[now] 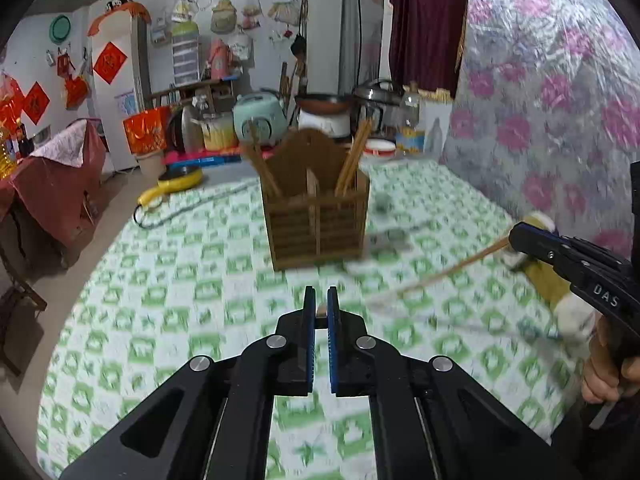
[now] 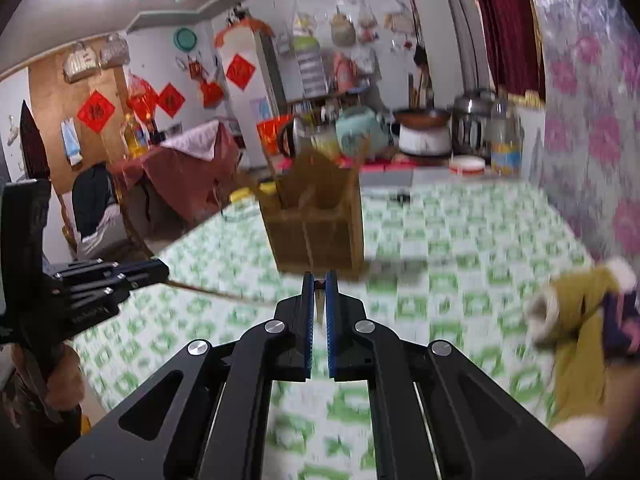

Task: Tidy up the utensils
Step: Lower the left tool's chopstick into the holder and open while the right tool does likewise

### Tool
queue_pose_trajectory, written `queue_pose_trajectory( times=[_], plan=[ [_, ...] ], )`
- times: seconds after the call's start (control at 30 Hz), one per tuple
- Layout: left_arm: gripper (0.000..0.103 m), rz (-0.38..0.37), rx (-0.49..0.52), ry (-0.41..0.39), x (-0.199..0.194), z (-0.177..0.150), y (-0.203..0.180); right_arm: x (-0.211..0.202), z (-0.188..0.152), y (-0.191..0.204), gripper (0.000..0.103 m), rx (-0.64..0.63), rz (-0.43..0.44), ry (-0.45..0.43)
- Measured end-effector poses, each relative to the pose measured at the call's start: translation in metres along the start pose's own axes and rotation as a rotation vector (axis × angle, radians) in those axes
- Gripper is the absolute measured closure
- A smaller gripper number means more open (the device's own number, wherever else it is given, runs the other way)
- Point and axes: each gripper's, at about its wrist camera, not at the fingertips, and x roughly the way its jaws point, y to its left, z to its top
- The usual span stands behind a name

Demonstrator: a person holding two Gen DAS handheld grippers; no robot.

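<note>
A brown wooden utensil holder [image 1: 318, 216] stands on the green-checked tablecloth [image 1: 180, 300], with chopsticks leaning in its left and right compartments; it also shows blurred in the right wrist view [image 2: 316, 228]. My left gripper [image 1: 321, 300] is shut on a chopstick whose end shows between the pads. My right gripper [image 2: 319, 284] is shut on a wooden chopstick [image 1: 440, 276], held above the cloth to the right of the holder. In the right wrist view another chopstick [image 2: 216, 291] runs from the left gripper [image 2: 160, 270] towards my right one. Both views are motion-blurred.
A mustard and white soft item [image 1: 556, 280] lies at the table's right side [image 2: 576, 320]. Small blurred objects [image 1: 390, 236] lie right of the holder. A yellow pan [image 1: 180, 180], rice cookers and pots [image 1: 332, 114] stand behind the table. A floral-covered wall [image 1: 560, 100] is on the right.
</note>
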Motion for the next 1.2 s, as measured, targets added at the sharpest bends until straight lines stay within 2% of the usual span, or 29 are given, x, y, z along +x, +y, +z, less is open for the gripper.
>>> queue_pose_trajectory(
  times=[0.4, 0.63, 0.73, 1.2],
  plan=[
    [0.097, -0.032, -0.039, -0.164, -0.027, 0.097, 0.013, 0.016, 0.093, 0.016, 0.096, 0.006, 0.045, -0.136],
    [0.097, 0.036, -0.089, -0.309, -0.041, 0.145, 0.025, 0.027, 0.142, 0.017, 0.096, 0.040, 0.042, -0.246],
    [0.097, 0.032, -0.130, -0.344, -0.033, 0.162, 0.030, 0.039, 0.152, 0.012, 0.096, 0.068, 0.033, -0.270],
    [0.097, -0.007, -0.242, -0.354, 0.030, 0.197, 0.069, 0.091, 0.164, -0.022, 0.096, 0.135, 0.009, -0.280]
  ],
)
